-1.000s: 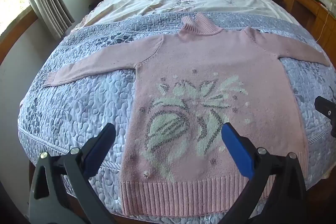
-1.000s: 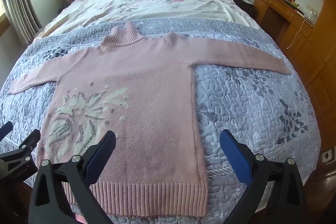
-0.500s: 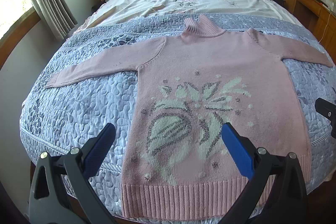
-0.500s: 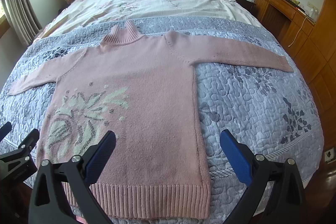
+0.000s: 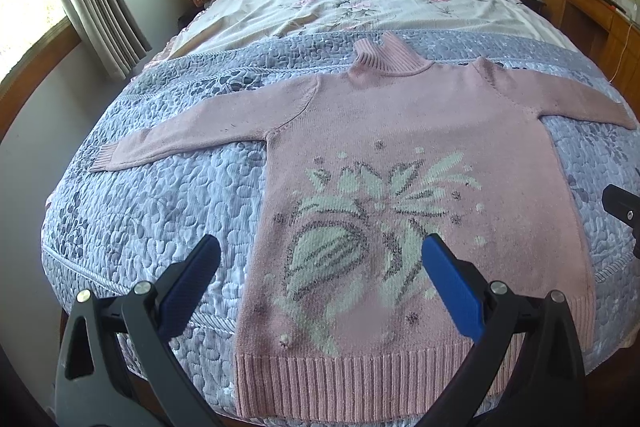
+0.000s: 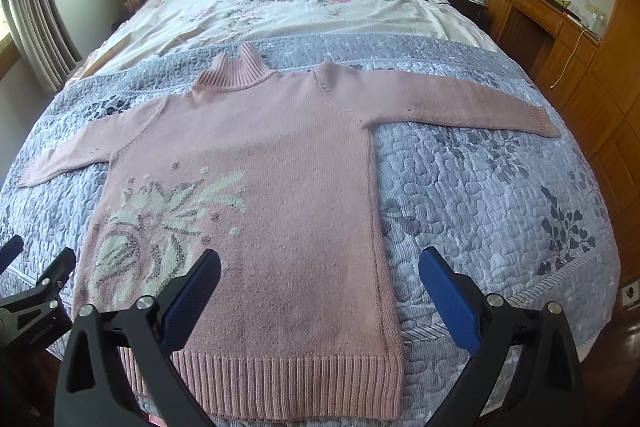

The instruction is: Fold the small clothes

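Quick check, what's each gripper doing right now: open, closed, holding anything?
Left gripper: open, holding nothing, above the hem end of the pink sweater.
Right gripper: open, holding nothing, above the sweater's right hem side.

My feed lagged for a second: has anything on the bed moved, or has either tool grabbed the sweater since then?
Nothing was taken hold of. Both views drifted slightly, so the tools shifted a little, though which way is hard to tell. The left tool and right tool remain open, above the hem. The pink sweater still lies flat, sleeves spread, on the grey quilt.
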Demonstrator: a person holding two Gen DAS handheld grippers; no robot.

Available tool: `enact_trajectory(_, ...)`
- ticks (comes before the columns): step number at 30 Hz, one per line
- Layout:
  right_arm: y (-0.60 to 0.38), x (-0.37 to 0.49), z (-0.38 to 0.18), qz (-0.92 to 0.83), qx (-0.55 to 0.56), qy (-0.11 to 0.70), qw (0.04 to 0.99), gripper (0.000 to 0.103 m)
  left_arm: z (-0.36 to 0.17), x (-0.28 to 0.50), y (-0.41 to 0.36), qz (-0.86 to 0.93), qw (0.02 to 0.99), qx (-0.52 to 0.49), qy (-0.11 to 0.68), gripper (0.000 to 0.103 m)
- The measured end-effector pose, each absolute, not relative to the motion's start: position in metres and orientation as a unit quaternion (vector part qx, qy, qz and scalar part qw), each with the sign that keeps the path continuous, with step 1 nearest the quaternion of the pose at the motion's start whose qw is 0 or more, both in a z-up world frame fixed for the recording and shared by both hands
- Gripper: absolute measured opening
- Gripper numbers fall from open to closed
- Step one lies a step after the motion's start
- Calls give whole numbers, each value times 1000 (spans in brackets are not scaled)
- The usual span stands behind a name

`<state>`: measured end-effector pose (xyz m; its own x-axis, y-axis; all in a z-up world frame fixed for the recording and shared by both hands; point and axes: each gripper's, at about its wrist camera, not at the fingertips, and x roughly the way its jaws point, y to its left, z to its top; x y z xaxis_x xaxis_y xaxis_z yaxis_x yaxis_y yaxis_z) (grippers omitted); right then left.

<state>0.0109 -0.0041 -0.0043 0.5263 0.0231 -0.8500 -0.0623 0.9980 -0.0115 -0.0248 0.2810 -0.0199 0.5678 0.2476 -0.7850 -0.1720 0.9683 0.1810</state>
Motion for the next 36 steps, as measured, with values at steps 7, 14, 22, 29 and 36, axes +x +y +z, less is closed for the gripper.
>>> enact_trajectory(7,-4,11,-3,24,-20,485,874,99,-19,-25,282,121,885,43,447,100)
enact_trajectory(14,-5,13,-4,23,-21,487,873,99,-21,-24,283,123,884,43,448,100)
enact_trajectory(22,-5,14,-5,23,-21,485,874,99,-22,-23,286,126,884,41,449,100)
enact_trajectory(29,-4,14,-3,24,-23,479,877,99,-23,-22,285,127,884,43,447,100)
enact_trajectory(36,-5,13,-1,24,-22,478,878,99,-21,-23,285,130,885,42,444,100)
